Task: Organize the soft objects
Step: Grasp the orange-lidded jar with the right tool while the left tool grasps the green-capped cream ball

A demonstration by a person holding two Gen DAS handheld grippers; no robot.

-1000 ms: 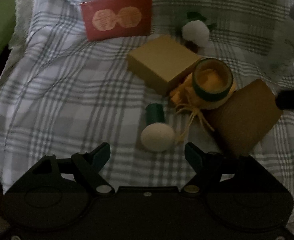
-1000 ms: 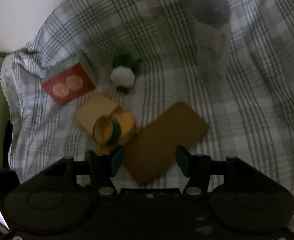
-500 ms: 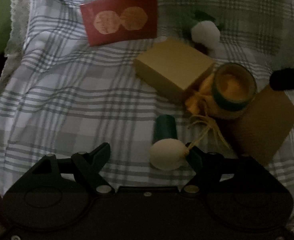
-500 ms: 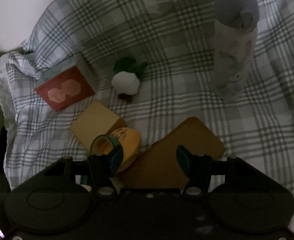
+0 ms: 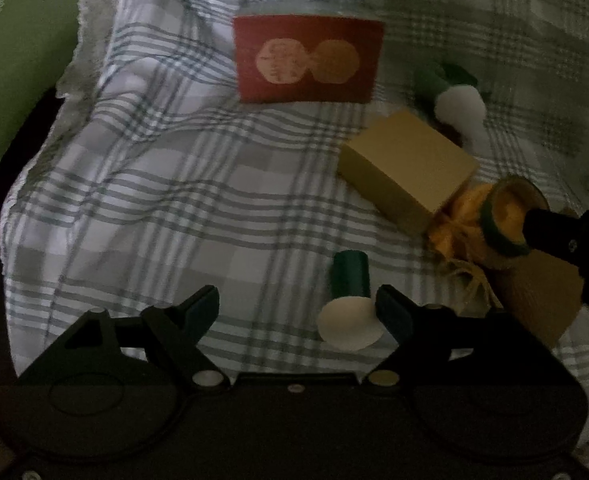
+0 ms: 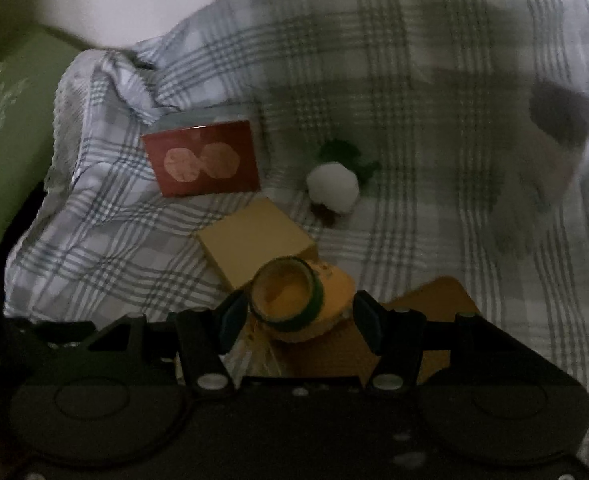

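A small toy with a cream round head [image 5: 350, 322] and a dark green stem lies on the plaid sheet [image 5: 174, 200]. It sits between the fingers of my left gripper [image 5: 296, 312], close against the right finger; the jaws are opening and do not pinch it. An orange drawstring pouch [image 6: 290, 300] with a green rim lies between the fingers of my right gripper [image 6: 299, 320], which stands open around it with both pads close to its sides. In the left wrist view the right gripper's dark finger [image 5: 566, 236] reaches the pouch [image 5: 494, 216] from the right.
A red box [image 5: 306, 60], a yellow block [image 5: 406, 168], a white pom-pom toy with green leaves [image 5: 460, 108] and a flat brown pad [image 5: 542, 300] lie nearby. A pale bottle with a dark lid [image 6: 550, 152] is at far right. A green cushion [image 5: 14, 80] borders the left.
The left gripper slid left and closer, so the cream toy now sits by its right finger, and the jaws widened. The right gripper rolled and shifted from over the brown pad to around the pouch.
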